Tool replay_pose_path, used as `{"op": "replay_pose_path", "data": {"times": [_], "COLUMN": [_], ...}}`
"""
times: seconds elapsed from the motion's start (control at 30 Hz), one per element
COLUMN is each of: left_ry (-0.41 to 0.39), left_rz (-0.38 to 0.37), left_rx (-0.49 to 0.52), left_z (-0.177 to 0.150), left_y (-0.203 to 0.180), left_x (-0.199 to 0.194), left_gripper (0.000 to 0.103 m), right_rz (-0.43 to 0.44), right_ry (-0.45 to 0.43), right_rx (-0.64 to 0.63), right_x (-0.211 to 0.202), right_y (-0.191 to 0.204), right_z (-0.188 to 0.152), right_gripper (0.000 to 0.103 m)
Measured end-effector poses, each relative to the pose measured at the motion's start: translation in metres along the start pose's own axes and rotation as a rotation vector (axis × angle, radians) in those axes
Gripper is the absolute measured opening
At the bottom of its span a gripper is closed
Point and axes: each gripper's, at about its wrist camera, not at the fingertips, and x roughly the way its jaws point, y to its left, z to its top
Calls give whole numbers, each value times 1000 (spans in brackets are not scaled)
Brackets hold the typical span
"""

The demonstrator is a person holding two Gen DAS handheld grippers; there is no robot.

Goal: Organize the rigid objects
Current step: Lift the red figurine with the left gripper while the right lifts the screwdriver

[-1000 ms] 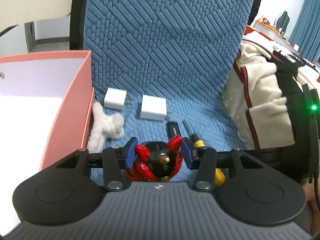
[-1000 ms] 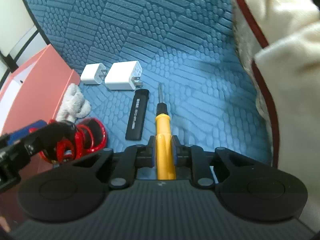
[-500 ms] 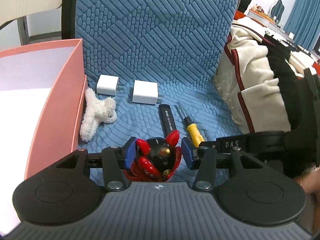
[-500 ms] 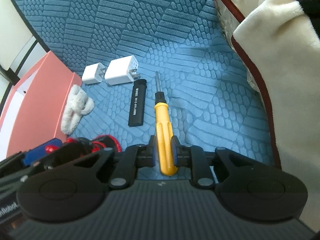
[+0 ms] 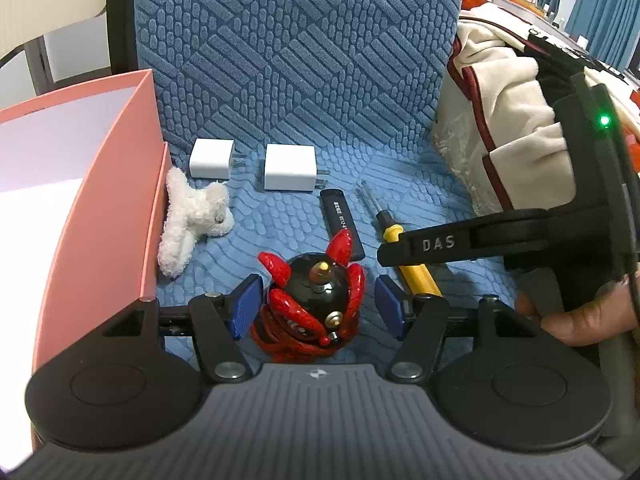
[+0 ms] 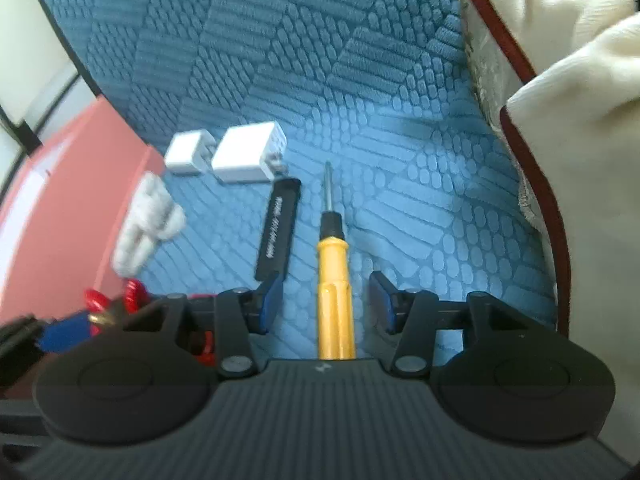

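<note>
Both grippers have just been opening: the right gripper (image 6: 325,304) let go of the yellow screwdriver (image 6: 334,280), which now lies loose on the blue cushion (image 6: 360,80) between its parted jaws. The left gripper (image 5: 315,306) stands wide around the red-and-black figurine (image 5: 316,304), pads clear, so both look placed beside the pink box (image 5: 100,208), I'd guess

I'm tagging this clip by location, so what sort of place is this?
Probably an office or living space, with a chair used as the work surface: the objects lie on a blue quilted seat cushion with an upright backrest, a cream fleece jacket is draped beside it, and blue curtains hang behind.
</note>
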Motion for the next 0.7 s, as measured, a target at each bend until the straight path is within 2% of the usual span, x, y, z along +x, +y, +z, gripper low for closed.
{"op": "replay_pose_path", "data": {"times": [0.13, 0.2, 0.27, 0.33, 0.7], "left_ry": [4, 4, 5, 6, 13], "left_rz": [2, 3, 5, 8, -8], "left_rx": [-3, -3, -7, -10, -56], "left_z": [0, 0, 0, 0, 1], "left_y": [1, 1, 1, 1, 7], "left_x": [2, 2, 3, 4, 13], "left_gripper": [67, 67, 67, 67, 67], "right_rz": [-19, -56, -113, -137, -129], "right_ry": [4, 0, 1, -1, -34], "right_rx": [-61, -106, -173, -202, -116], "right_x": [4, 5, 5, 5, -16], "right_y": [9, 13, 20, 23, 20], "right_z": [1, 0, -2, -4, -11], "right_gripper": [50, 42, 21, 22, 21]}}
